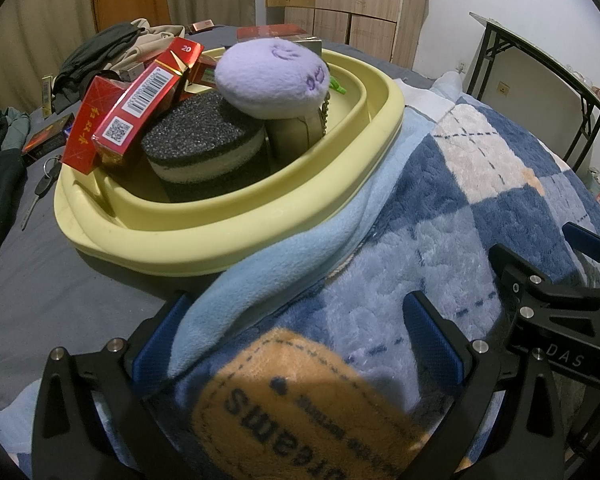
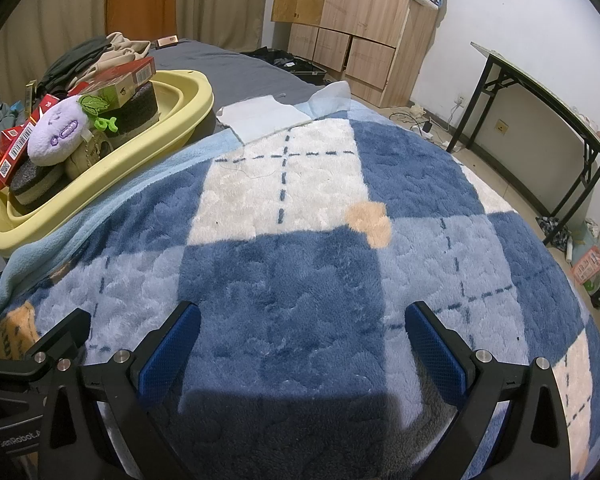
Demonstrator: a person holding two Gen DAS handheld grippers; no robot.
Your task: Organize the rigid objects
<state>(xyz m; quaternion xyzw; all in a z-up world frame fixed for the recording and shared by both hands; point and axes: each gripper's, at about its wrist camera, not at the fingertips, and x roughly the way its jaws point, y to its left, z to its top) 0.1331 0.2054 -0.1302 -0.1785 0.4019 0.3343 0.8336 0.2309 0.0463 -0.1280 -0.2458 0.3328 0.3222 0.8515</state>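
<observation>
Yellow basin [image 1: 236, 216] on bed, by blanket's [image 2: 284, 264] edge; we see red boxes [image 1: 140, 104], dark sponge [image 1: 204, 148], purple plush [image 1: 272, 76] piled inside. Our left gripper [image 1: 296, 344] spread over blanket's orange patch [image 1: 300, 404], holding nothing. Our right gripper [image 2: 300, 348] spread, empty, above blanket.

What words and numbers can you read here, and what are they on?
"20": top of a red box in the yellow basin.
"DAS": right gripper body.
"GenRobot.A", cut off: left gripper's body.
"reams", upside down and cut off: orange patch on the blanket.
Barcode digits, QR codes, red-box characters: too small.
</observation>
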